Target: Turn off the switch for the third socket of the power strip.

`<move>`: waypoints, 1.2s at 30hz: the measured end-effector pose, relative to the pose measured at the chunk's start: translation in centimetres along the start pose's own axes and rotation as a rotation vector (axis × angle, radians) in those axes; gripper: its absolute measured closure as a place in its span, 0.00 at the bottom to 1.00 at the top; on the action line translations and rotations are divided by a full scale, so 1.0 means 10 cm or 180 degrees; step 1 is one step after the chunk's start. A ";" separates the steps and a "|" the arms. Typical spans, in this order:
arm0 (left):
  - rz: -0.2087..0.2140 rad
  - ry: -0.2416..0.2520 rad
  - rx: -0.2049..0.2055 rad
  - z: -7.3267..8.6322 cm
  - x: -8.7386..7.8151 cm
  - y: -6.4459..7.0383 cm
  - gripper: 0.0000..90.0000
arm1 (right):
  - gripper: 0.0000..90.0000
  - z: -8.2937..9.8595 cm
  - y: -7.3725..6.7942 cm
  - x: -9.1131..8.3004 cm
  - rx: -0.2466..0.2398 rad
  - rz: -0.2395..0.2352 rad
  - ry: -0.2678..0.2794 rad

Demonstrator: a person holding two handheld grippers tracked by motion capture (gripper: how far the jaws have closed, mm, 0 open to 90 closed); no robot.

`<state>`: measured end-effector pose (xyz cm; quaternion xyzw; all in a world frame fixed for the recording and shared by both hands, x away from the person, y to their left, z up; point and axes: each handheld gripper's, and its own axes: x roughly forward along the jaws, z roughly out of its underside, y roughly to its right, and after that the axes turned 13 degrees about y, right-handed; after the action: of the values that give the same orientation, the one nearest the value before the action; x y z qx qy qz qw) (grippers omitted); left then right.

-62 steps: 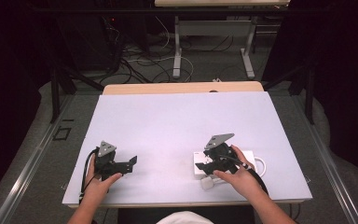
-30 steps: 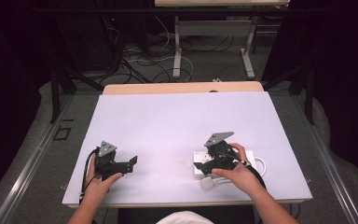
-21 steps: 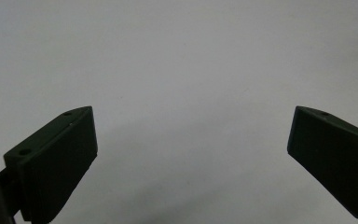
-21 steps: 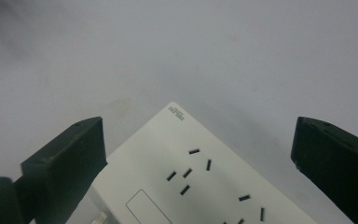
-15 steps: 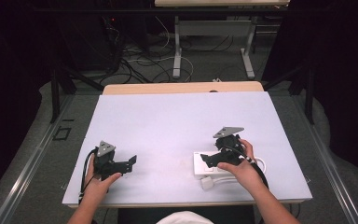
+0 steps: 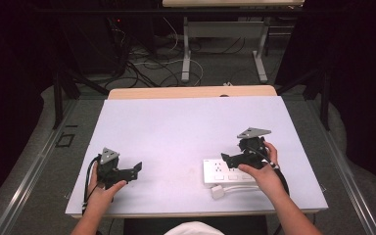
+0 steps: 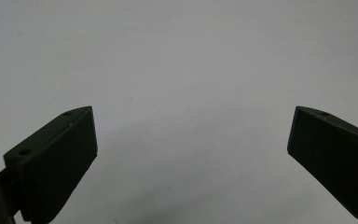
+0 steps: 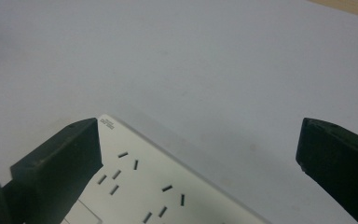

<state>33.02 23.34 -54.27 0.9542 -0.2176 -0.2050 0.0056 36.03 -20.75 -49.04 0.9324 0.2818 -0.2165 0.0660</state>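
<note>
A white power strip (image 6: 223, 171) lies flat at the front right of the table, a white plug (image 6: 217, 192) and its cord just in front of it. My right gripper (image 6: 226, 158) hovers over the strip's far edge, jaws pointing left and open. In the right gripper view the power strip (image 8: 154, 191) with its socket slots sits low between the jaws of the right gripper (image 8: 198, 135), its corner beside the left jaw. My left gripper (image 6: 136, 169) rests at the front left, open, with bare table between the jaws of the left gripper (image 7: 191, 133).
The pale table top (image 6: 186, 127) stretches wide between and beyond the grippers. A wooden strip (image 6: 191, 92) borders its far edge. Desk legs and loose cables (image 6: 176, 63) lie on the floor behind the table.
My right gripper has lifted off the power strip and shifted back and to the right, uncovering the strip's sockets. The left gripper has stayed put.
</note>
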 end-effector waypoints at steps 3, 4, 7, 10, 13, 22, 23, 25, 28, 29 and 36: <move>-0.0006 0.0002 -0.0008 0.00 0.00 0.00 0.02 | 0.00 0.00 0.08 -0.04 0.0032 0.0044 0.0023; -0.0009 0.0002 -0.0008 0.00 0.00 0.00 0.02 | 0.00 0.01 0.11 -0.05 0.0025 0.0066 0.0054; -0.0007 0.0002 -0.0009 0.00 0.00 -0.01 0.02 | 0.00 0.02 0.19 -0.09 0.0075 0.0124 0.0068; -0.0014 0.0004 -0.0017 0.00 0.00 -0.01 0.02 | 0.00 0.04 0.26 -0.13 0.0109 0.0176 0.0077; -0.0018 0.0001 -0.0023 0.00 0.00 -0.02 0.02 | 0.00 0.06 0.34 -0.17 0.0125 0.0237 0.0095; -0.0022 -0.0002 -0.0028 0.00 -0.01 -0.02 0.02 | 0.00 0.14 0.53 -0.25 0.0203 0.0380 0.0130; -0.0022 0.0001 -0.0029 0.00 -0.01 -0.03 0.02 | 0.00 0.15 0.55 -0.25 0.0204 0.0395 0.0139; -0.0024 0.0000 -0.0025 0.00 -0.01 -0.03 0.02 | 0.00 0.17 0.60 -0.27 0.0227 0.0419 0.0159; -0.0025 0.0001 -0.0025 0.00 -0.01 -0.03 0.02 | 0.00 0.20 0.65 -0.30 0.0277 0.0457 0.0189; -0.0025 0.0001 -0.0024 0.00 -0.01 -0.03 0.02 | 0.00 0.20 0.68 -0.31 0.0273 0.0478 0.0186; -0.0027 0.0003 -0.0023 0.00 -0.01 -0.03 0.02 | 0.00 0.27 0.79 -0.34 0.0346 0.0595 0.0257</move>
<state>33.12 23.66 -54.24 0.9552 -0.2128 -0.2054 0.0082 36.88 -29.69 -49.97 0.9647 0.1840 -0.1867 0.0239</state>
